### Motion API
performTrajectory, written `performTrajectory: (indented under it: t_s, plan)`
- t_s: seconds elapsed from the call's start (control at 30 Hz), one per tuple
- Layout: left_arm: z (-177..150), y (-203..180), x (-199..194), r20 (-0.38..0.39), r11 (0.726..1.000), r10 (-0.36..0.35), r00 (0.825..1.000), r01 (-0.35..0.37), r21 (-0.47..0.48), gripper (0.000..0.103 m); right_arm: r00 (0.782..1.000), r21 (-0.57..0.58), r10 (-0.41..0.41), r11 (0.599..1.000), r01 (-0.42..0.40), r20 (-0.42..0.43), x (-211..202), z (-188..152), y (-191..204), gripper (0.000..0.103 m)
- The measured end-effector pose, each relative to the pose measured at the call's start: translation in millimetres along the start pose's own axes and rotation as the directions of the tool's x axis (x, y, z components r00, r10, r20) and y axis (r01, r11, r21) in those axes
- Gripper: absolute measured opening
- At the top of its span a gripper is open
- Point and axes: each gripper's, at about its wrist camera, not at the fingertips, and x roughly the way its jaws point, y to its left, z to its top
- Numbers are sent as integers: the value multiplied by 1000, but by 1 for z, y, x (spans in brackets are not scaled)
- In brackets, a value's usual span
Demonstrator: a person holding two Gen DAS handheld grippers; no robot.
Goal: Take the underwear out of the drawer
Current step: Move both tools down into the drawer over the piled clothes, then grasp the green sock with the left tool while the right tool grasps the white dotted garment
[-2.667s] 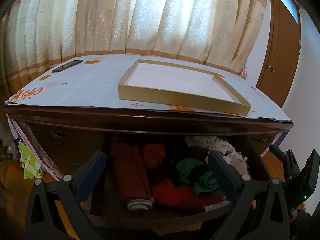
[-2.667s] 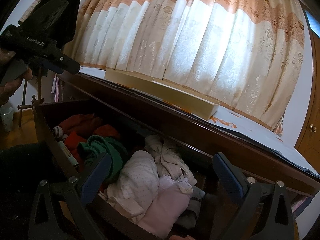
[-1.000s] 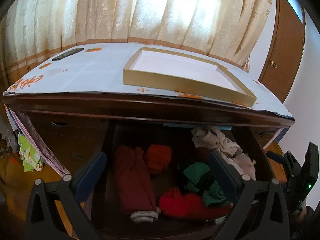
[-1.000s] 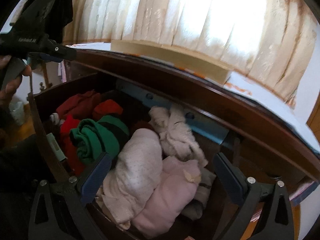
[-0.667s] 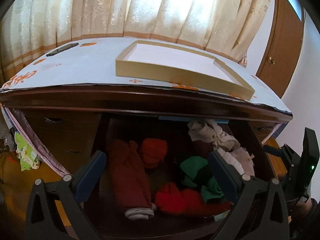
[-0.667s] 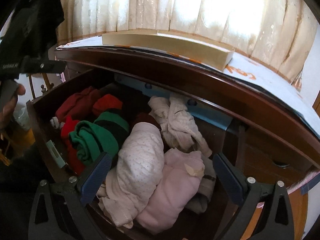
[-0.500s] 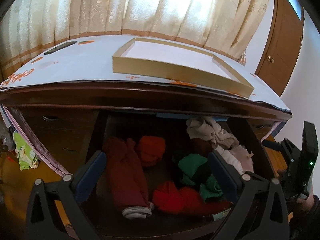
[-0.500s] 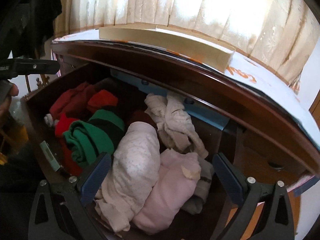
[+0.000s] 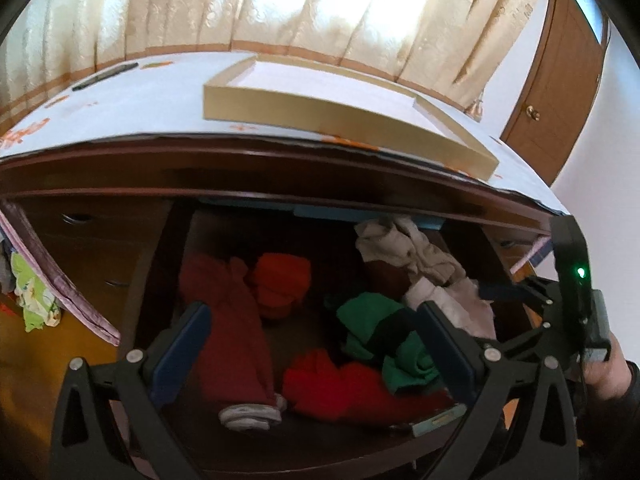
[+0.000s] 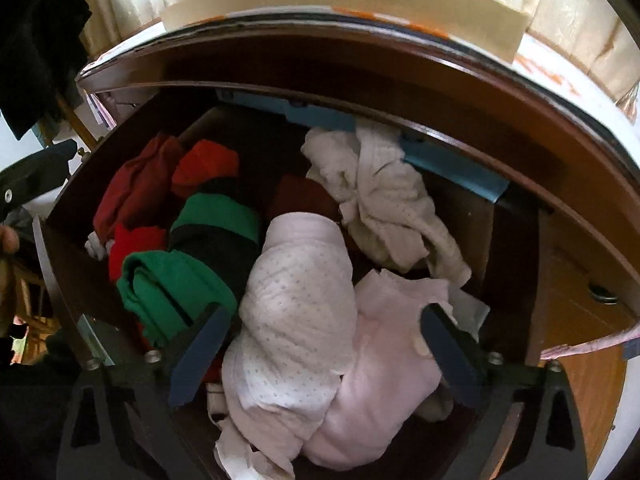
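1. The step in hand looks like the reach: the right gripper [image 10: 322, 346] points steeply down into the open dark wooden drawer [image 10: 72, 264]. Its blue-padded jaws are closing from wide, with a white dotted quilted bundle [image 10: 296, 320] and a pale pink soft garment [image 10: 384, 392] between them, neither yet pinched.
2. The left gripper [image 9: 310, 346] hangs wide apart over the drawer's other end, holding nothing.
3. The next move likely calls for lowering onto one piece and closing on a single fold, so neighbours are not dragged out too.
4. Which piece is the underwear cannot be told; all the candidates lie inside the drawer.
5. Drawer contents, from the right gripper's view: a dark red rolled cloth [image 10: 132, 188], an orange-red folded piece [image 10: 206, 166], a green and black rolled garment [image 10: 180, 280], and a crumpled cream dotted garment [image 10: 384, 208] at the back.
6. On the dresser top above sits a shallow gold-edged cardboard tray [image 9: 344, 114], which looks empty.
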Motion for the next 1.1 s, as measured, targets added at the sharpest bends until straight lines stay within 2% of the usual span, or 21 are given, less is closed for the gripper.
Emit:
performTrajectory:
  t_s: [0.03,0.07,0.17,0.27,0.3,0.4,0.47,0.53,0.73,0.8,0.9,1.1]
  plan:
    - [-1,-2,3,-10,1000,-9,1000,9,4,103,1000,5,15,1000,-15,-17,2,0,-1,73]
    - [-1,-3,5,-16,1000,-14,1000,14,7,103,998,7,45,999,-45,-32,5,0,-2,64]
    - [-3,-9,12,-54,999,-49,997,49,11,103,993,18,83,996,-82,-83,14,2,-2,64]
    - [-4,-14,19,-85,998,-60,995,61,20,103,974,-20,146,988,-151,-176,25,2,4,64]
    - [-3,-17,22,-97,997,-70,993,73,25,103,972,-28,147,988,-154,-183,26,3,6,64]
    - [-3,-23,28,-117,996,-71,991,76,42,103,975,-51,135,988,-146,-175,27,3,10,63]
    - [-3,-25,32,-132,996,-68,989,76,54,103,978,-15,153,987,-157,-143,22,3,3,53]
    - [-4,-26,36,-150,996,-67,986,76,54,103,980,-18,160,986,-164,-119,18,2,1,48]
    - [-3,-38,42,-184,992,-72,980,89,88,103,983,17,181,984,-180,-38,2,-2,-9,41]
    - [-2,-45,47,-216,989,-90,972,112,92,103,982,42,186,982,-184,-25,-2,-5,-20,40]
    - [-2,-51,54,-260,986,-111,959,139,92,103,982,43,185,982,-184,-36,-3,-6,-22,39]
    - [-1,-67,75,-350,979,-99,932,153,132,102,973,6,205,979,-206,-103,13,3,-18,42]
